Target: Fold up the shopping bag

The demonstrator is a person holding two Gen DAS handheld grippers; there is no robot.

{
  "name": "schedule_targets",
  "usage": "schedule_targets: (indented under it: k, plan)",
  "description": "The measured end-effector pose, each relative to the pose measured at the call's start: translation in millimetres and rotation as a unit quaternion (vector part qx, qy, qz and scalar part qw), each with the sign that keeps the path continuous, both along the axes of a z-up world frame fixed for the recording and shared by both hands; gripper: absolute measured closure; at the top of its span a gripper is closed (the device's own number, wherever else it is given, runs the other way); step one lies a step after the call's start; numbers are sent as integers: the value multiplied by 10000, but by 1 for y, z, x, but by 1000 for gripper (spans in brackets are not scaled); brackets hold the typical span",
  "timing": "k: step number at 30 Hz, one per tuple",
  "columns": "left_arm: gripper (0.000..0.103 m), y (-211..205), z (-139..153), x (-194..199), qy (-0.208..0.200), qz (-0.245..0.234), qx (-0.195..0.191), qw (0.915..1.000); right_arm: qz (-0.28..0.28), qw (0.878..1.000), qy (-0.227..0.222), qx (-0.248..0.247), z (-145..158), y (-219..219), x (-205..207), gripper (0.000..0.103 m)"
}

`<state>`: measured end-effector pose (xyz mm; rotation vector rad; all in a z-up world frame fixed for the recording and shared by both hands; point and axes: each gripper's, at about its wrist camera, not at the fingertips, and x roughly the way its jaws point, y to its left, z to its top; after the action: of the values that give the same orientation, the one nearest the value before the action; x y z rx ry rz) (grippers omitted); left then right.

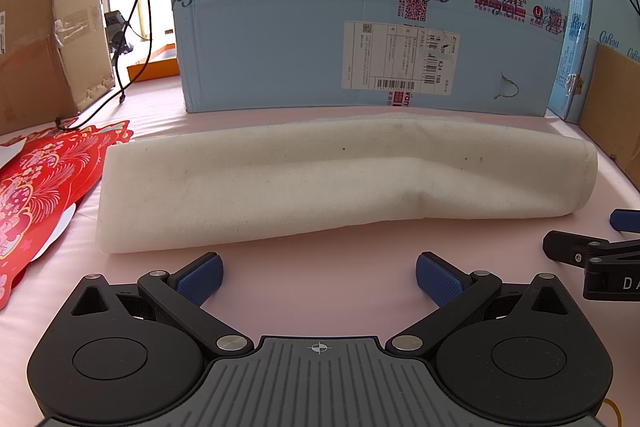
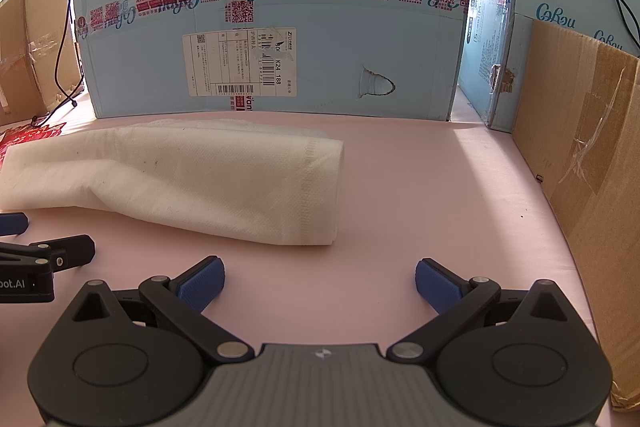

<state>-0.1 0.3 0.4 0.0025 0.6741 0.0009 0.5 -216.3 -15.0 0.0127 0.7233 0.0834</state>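
Left gripper jaws released | right gripper jaws released | shopping bag on desk | pinch near edge squarely

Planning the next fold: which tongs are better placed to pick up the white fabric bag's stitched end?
The right tongs, probably. They stand open just short of the white folded fabric bag, near its stitched end. The left tongs, also open, face the bag's middle, farther from that end.

A pink tabletop is walled by a blue carton and brown boxes, daylit.
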Motion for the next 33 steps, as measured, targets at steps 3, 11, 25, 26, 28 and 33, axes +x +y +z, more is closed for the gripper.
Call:
schedule_targets:
  k: [3,11,25,26,28,33]
  plan:
    - [0,0,0,0,0,0,0,10000,0,10000,0,0,0,0,0,0]
    - [0,1,0,0,0,0,0,10000,-1,10000,-1,0,0,1,0,0]
    - [0,2,2,0,8,-3,-6,10000,-3,10000,5,6,-2,2,0,0]
    - [0,3,1,0,7,-4,-24,10000,-3,10000,5,16,-2,2,1,0]
    - [0,3,2,1,7,-6,-14,10000,-3,10000,7,-7,-2,2,1,0]
    - [0,12,8,-7,-8,-110,-315,9994,-14,10000,-17,-30,0,2,0,0]
